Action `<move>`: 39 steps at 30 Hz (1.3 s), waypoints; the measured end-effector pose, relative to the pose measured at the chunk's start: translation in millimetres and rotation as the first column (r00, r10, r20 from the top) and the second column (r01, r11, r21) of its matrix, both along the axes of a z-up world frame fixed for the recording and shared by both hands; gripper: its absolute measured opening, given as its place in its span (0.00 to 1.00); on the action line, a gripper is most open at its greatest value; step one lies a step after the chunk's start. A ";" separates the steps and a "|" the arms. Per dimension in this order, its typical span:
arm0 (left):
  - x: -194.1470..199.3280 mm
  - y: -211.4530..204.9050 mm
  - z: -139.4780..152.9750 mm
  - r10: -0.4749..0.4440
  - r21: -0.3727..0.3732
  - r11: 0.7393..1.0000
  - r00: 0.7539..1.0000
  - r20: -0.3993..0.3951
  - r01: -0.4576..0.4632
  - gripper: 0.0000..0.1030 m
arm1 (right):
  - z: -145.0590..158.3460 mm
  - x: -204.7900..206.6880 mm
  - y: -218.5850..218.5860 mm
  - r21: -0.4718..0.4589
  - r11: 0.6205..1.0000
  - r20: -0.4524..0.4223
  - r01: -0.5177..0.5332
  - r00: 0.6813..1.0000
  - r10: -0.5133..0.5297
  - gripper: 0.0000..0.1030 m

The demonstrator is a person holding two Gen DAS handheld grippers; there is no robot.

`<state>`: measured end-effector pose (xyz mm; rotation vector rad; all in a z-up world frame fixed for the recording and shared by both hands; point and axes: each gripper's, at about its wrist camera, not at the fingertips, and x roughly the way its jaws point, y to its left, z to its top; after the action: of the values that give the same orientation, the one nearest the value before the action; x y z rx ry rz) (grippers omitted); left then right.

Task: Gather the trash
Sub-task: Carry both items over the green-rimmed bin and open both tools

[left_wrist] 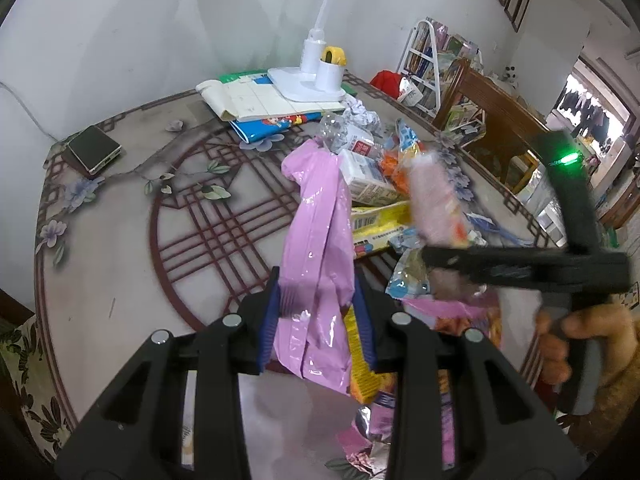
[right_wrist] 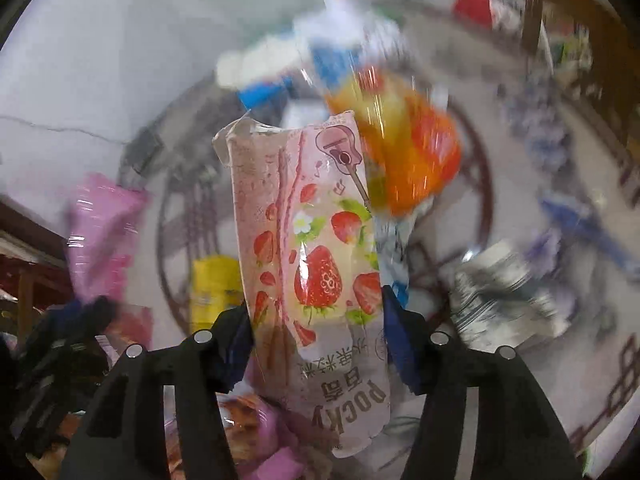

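Note:
My left gripper (left_wrist: pixel 318 312) is shut on the rim of a pink plastic bag (left_wrist: pixel 318 220) and holds it up over the table. Wrappers lie inside the bag below (left_wrist: pixel 372 408). My right gripper (right_wrist: pixel 316 332) is shut on a pink strawberry Pocky wrapper (right_wrist: pixel 312 248). In the left wrist view the right gripper (left_wrist: pixel 452 260) holds that wrapper (left_wrist: pixel 436 204), blurred, just right of the bag. A pile of trash lies behind: a white carton (left_wrist: pixel 368 178), a yellow box (left_wrist: pixel 380 222), an orange wrapper (right_wrist: pixel 412 152), a crushed clear bottle (left_wrist: pixel 340 132).
A round table (left_wrist: pixel 120 240) with a red lattice pattern carries a white desk lamp (left_wrist: pixel 316 76), stacked books (left_wrist: pixel 260 108) and a small dark box (left_wrist: pixel 94 150). A wooden chair (left_wrist: pixel 488 116) and a magazine rack (left_wrist: pixel 432 60) stand at the far right.

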<state>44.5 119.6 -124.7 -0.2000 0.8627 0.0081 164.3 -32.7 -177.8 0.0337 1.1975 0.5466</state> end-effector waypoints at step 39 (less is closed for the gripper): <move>-92.5 -366.4 -39.8 -0.679 -0.106 0.734 0.723 -0.132 0.670 0.32 | 22.0 -245.5 -382.5 -0.069 0.730 -0.048 0.680 0.729 -0.683 0.56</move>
<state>-48.0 -246.8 -164.5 0.0845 1.0617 -0.7018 -81.3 -415.2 -155.8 0.4462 1.1653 -0.1443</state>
